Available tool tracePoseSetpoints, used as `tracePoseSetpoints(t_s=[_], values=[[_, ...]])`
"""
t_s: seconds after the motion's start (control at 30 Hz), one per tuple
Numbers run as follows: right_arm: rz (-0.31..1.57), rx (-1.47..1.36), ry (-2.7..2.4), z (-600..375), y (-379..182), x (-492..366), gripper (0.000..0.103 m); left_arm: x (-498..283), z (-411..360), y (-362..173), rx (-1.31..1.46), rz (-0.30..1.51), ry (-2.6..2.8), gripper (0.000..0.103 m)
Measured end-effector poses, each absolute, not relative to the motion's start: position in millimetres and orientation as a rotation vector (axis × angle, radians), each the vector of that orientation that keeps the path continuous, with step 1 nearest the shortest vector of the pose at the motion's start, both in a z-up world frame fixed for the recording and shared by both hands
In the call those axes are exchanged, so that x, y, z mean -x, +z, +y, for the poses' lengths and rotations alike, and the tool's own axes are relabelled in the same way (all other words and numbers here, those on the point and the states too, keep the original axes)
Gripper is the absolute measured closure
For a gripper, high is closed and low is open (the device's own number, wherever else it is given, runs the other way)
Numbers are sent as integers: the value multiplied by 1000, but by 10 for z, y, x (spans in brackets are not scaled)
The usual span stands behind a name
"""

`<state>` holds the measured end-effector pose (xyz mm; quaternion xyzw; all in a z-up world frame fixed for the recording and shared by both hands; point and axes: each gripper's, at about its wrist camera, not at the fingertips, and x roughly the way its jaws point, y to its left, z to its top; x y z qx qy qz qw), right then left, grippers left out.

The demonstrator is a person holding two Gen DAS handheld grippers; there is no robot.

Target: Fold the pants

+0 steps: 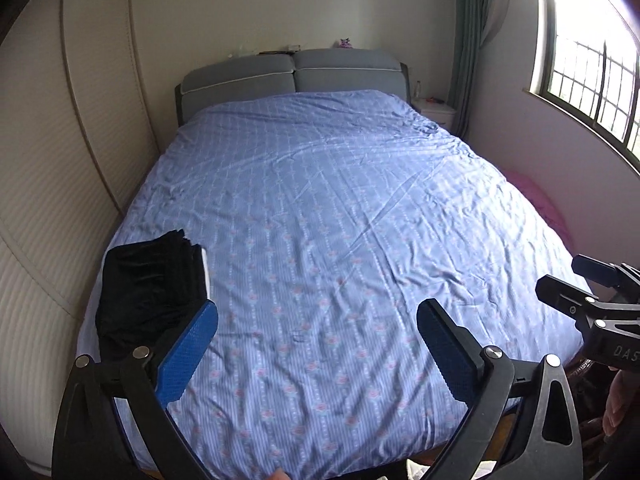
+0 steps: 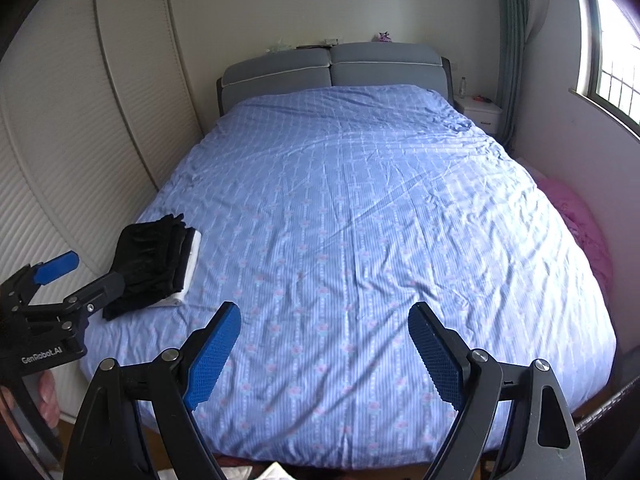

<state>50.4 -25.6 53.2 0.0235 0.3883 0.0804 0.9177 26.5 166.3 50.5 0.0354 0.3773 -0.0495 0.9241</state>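
Both grippers, left gripper (image 1: 317, 338) and right gripper (image 2: 324, 342), hang spread and empty; careless reaching could topple the folded black pants (image 2: 150, 264) (stacked near the bed edge).

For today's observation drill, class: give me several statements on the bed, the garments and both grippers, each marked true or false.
1. The folded black pants lie stacked near the bed's left edge. True.
2. The left gripper is clamped on the pants. False: it is open and holds nothing.
3. The right gripper is open. True.
4. The blue patterned bedcover has pants spread across its middle. False: the middle is bare.
5. A white folded item lies under the black stack. True.
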Motion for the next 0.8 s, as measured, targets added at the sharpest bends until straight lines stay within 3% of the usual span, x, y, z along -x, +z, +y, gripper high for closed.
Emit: tracePoseSetpoints(t_s=[0.8], values=[[740,-27,194,-436,710,-454,16,-164,1476,626,-23,756,-91,0]])
